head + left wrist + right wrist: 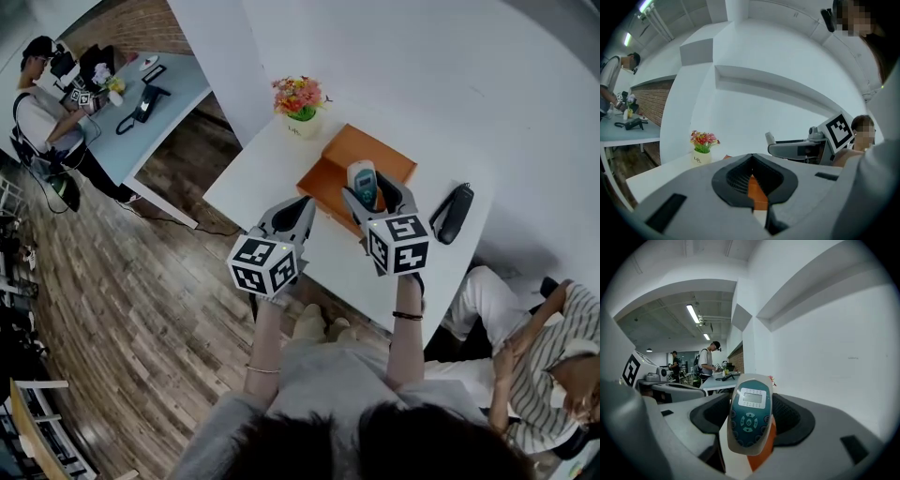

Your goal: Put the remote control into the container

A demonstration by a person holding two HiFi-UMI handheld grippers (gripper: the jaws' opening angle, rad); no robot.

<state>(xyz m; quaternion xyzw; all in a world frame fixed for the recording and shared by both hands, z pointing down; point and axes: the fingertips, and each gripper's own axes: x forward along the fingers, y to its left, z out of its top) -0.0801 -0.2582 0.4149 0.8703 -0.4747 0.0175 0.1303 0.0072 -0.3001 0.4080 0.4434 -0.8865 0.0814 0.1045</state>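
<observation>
The white worktop [262, 173] carries an orange container [361, 145], which lies directly under the right claw [379, 197]. That claw is clamped on the remote control [750, 420] and holds it upright above the container, probably ready to lower it in. The left claw [292, 217] hangs beside it, closed on nothing.

Head view: steeply down over table [267, 173]. Gripper views: low, forward, close. All share container [339, 150].
</observation>
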